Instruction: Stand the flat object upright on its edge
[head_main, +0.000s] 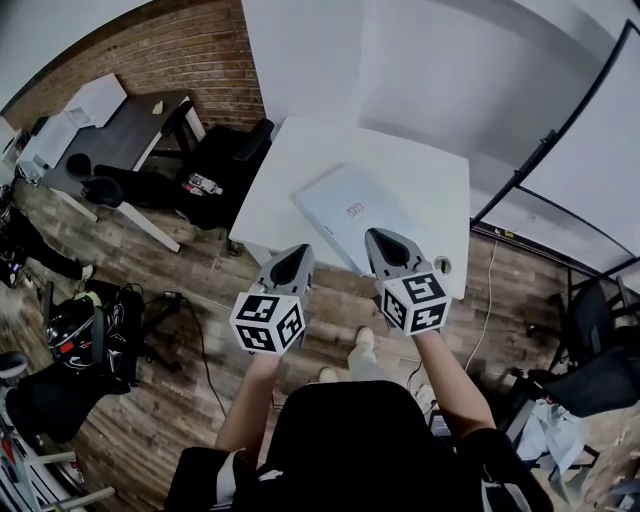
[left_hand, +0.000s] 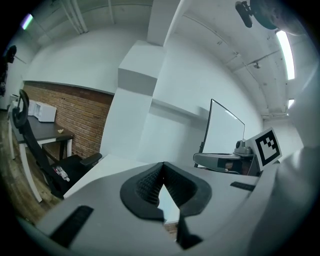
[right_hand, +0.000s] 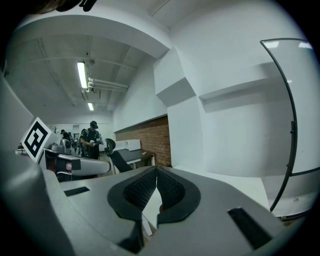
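One closed laptop (head_main: 352, 212) lay flat on the single tabletop (head_main: 300, 150), just ahead of the two grippers and nearer the right one. The left gripper (head_main: 292, 262) and the right gripper (head_main: 390, 248) each had their jaws pressed together, holding nothing. The laptop looked stiff, fairly heavy, smooth and breakable. Its opposite long edges seemed the safest hold.

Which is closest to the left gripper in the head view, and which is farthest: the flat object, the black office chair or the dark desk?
Measured from the left gripper:
1. The flat object, just ahead and slightly right, lying on the white table.
2. The black office chair, past the table's left edge.
3. The dark desk, farthest, off to the upper left.
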